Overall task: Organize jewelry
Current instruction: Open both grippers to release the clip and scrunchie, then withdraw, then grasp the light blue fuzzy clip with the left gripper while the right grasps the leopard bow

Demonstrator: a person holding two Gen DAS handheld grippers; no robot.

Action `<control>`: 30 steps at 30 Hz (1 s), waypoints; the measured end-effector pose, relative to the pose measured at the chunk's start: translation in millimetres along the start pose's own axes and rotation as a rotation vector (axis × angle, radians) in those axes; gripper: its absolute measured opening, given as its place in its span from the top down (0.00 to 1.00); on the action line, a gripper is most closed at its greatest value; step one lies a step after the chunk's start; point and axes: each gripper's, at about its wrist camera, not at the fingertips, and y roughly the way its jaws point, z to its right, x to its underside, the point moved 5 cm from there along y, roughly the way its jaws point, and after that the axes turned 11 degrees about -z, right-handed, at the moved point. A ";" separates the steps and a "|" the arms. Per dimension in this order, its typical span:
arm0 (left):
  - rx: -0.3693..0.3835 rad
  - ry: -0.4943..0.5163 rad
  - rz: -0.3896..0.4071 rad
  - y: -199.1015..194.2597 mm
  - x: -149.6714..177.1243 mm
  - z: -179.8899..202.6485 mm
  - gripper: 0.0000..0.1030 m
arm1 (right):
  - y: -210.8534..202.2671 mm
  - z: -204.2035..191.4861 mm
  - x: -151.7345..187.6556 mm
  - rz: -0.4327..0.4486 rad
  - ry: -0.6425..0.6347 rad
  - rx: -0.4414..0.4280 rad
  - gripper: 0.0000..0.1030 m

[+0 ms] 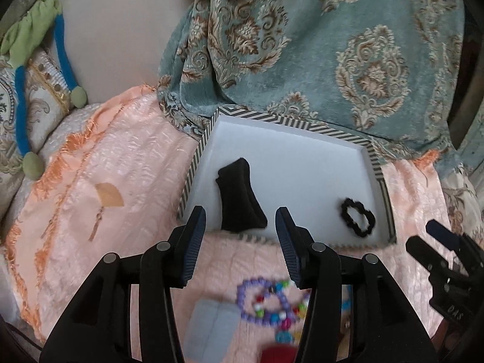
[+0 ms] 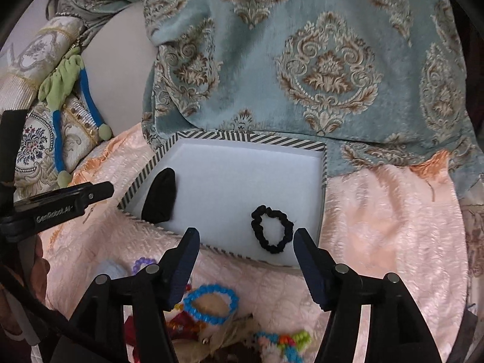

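Left gripper (image 1: 240,222) released, nothing btwn jaws. Right gripper (image 2: 246,243) likewise released, empty. Striped box (image 2: 211,136) on pink bedspread (image 2: 387,211) holds black scrunchie (image 2: 272,229), near right corner, and black headband (image 1: 239,195), left side. Bead bracelets (image 1: 266,302) lie outside, in front of box.

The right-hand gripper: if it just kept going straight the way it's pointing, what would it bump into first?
Probably the black fabric scrunchie lying in the white tray with the striped rim, just ahead of the open right gripper. Depth is hard to judge, so the tray's near rim might come first.
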 end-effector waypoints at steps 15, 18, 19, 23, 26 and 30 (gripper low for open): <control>-0.095 0.055 0.099 -71.5 75.7 14.5 0.54 | -67.8 -12.2 50.4 0.050 0.023 -0.017 0.35; -0.087 0.053 0.108 -79.0 87.8 15.8 0.54 | -76.2 -14.9 60.4 0.051 0.022 -0.019 0.35; -0.090 0.054 0.108 -80.9 91.7 16.5 0.54 | -78.0 -14.9 62.0 0.052 0.021 -0.018 0.35; -0.100 0.065 0.117 -87.4 102.4 19.5 0.54 | -87.4 -16.2 71.6 0.055 0.022 -0.016 0.34; -0.103 0.066 0.130 -93.9 108.4 20.2 0.54 | -92.2 -17.2 77.8 0.054 0.020 -0.012 0.34; -0.109 0.071 0.135 -98.9 113.3 20.3 0.54 | -96.5 -18.8 82.5 0.054 0.017 -0.013 0.34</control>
